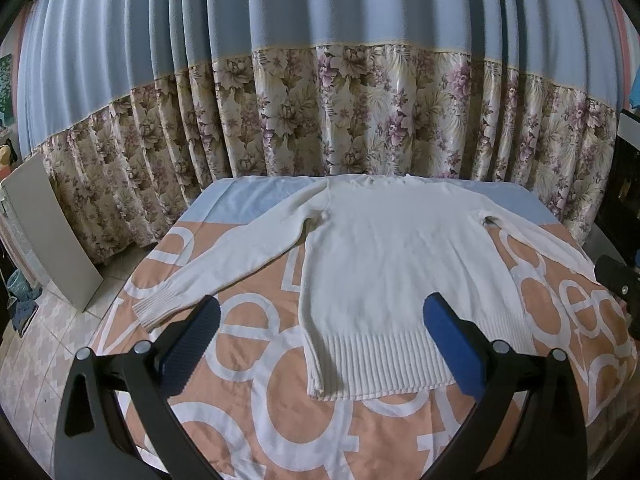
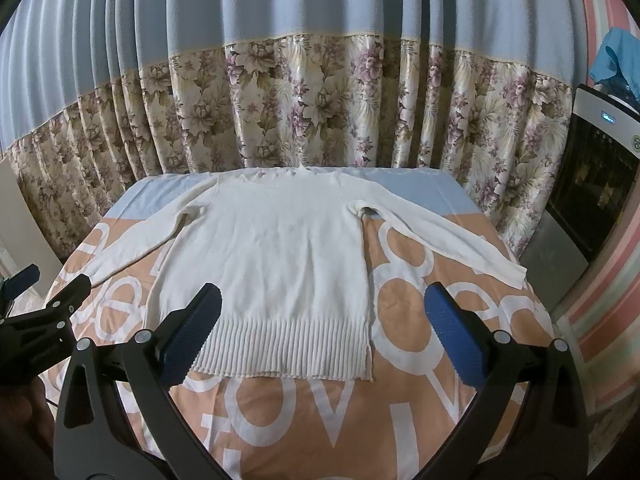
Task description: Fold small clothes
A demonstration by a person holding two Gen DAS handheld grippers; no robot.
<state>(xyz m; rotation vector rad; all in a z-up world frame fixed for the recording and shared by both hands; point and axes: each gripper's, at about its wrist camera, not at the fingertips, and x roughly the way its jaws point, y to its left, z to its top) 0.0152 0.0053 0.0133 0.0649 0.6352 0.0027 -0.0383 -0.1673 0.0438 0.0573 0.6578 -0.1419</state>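
A white knit sweater (image 1: 392,264) lies flat on the table, ribbed hem toward me, collar at the far edge, both sleeves spread out to the sides. It also shows in the right wrist view (image 2: 272,264). My left gripper (image 1: 320,320) is open and empty, hovering above the hem's left half. My right gripper (image 2: 322,312) is open and empty, above the hem's right corner. The left gripper shows at the left edge of the right wrist view (image 2: 44,292); part of the right gripper shows at the right edge of the left wrist view (image 1: 620,284).
The table wears an orange and light-blue cloth (image 1: 280,420) with white letters. A blue and floral curtain (image 1: 320,100) hangs close behind it. A grey board (image 1: 52,232) leans at the left on a tiled floor. A dark appliance (image 2: 592,184) stands at the right.
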